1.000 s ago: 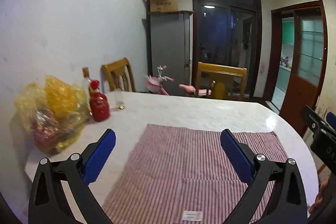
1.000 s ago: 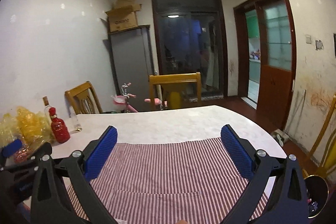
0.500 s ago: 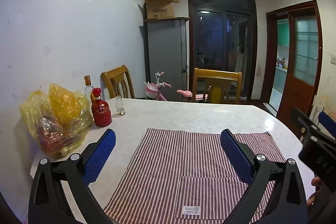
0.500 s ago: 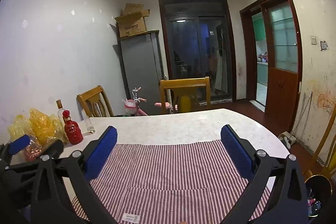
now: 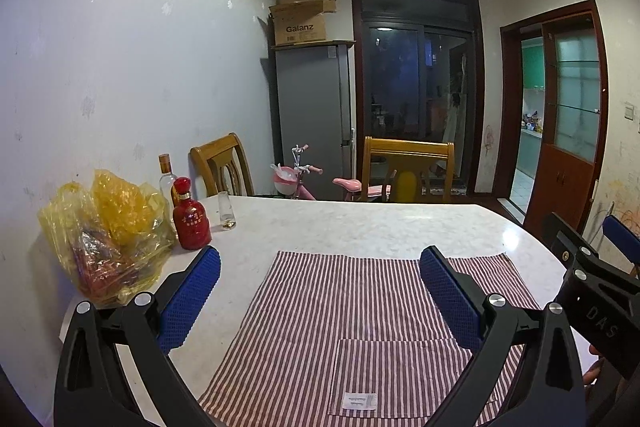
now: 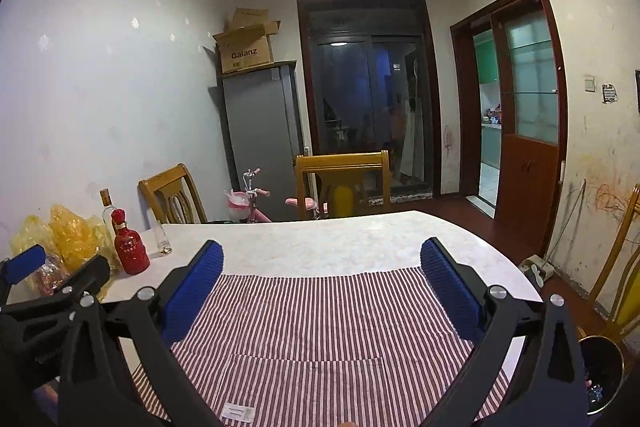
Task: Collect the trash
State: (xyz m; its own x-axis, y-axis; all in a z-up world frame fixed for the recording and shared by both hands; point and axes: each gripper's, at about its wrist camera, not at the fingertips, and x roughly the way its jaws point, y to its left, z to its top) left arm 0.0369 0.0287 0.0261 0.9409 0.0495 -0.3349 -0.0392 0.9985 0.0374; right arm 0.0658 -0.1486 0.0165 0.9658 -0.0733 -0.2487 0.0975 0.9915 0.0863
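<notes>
My left gripper [image 5: 320, 287] is open and empty above the near side of a red-and-white striped cloth [image 5: 360, 319] on the white marble table [image 5: 360, 223]. My right gripper [image 6: 320, 283] is open and empty above the same cloth [image 6: 320, 331]. A crumpled yellow plastic bag [image 5: 108, 239] with wrappers inside lies at the table's left edge; it also shows in the right wrist view [image 6: 68, 239]. A dark trash bin [image 6: 600, 375] with some trash inside stands on the floor at the lower right of the right wrist view.
A red bottle [image 5: 191, 217], a clear bottle [image 5: 166, 175] and a small glass [image 5: 226, 211] stand beside the bag. Wooden chairs [image 5: 408, 167] stand around the table. A grey fridge [image 5: 312, 119] with a cardboard box, a pink tricycle [image 5: 300, 179] and doors lie beyond.
Both grippers have risen and drawn back a little, so more of the cloth and its label shows. Both stay open and empty.
</notes>
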